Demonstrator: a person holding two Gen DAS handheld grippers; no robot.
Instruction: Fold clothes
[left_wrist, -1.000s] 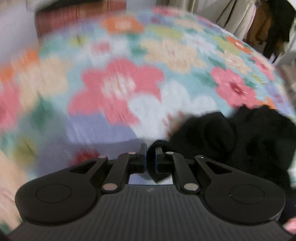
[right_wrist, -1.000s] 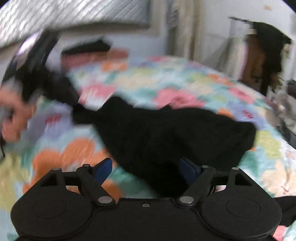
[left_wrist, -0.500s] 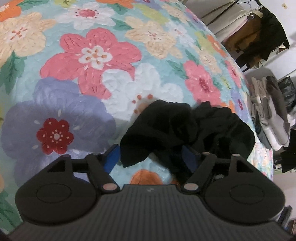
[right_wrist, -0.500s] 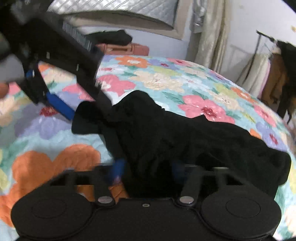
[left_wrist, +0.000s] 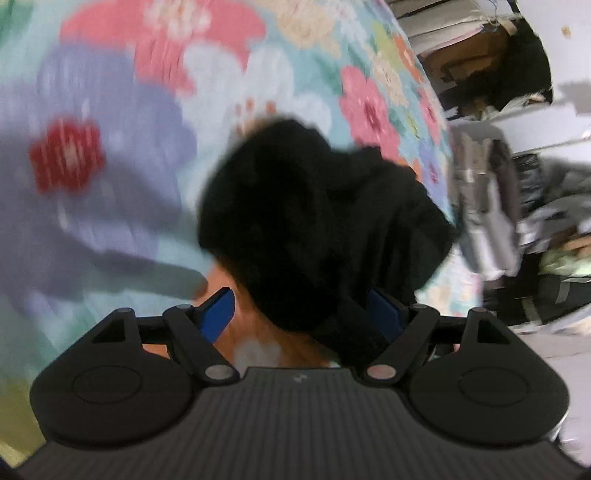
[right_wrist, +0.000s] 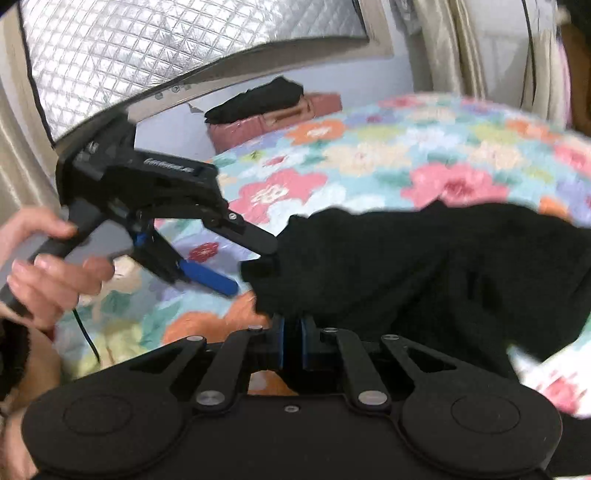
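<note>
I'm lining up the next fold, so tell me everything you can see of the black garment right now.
The black garment is soft, dark and crumpled, with no print or seams I can make out. It lies bunched on the floral bedspread, spreading from the near edge toward the right. The right gripper is shut on its near edge. The left gripper is open, fingers either side of a bunched corner; contact is unclear. Motion blur hides its type.
</note>
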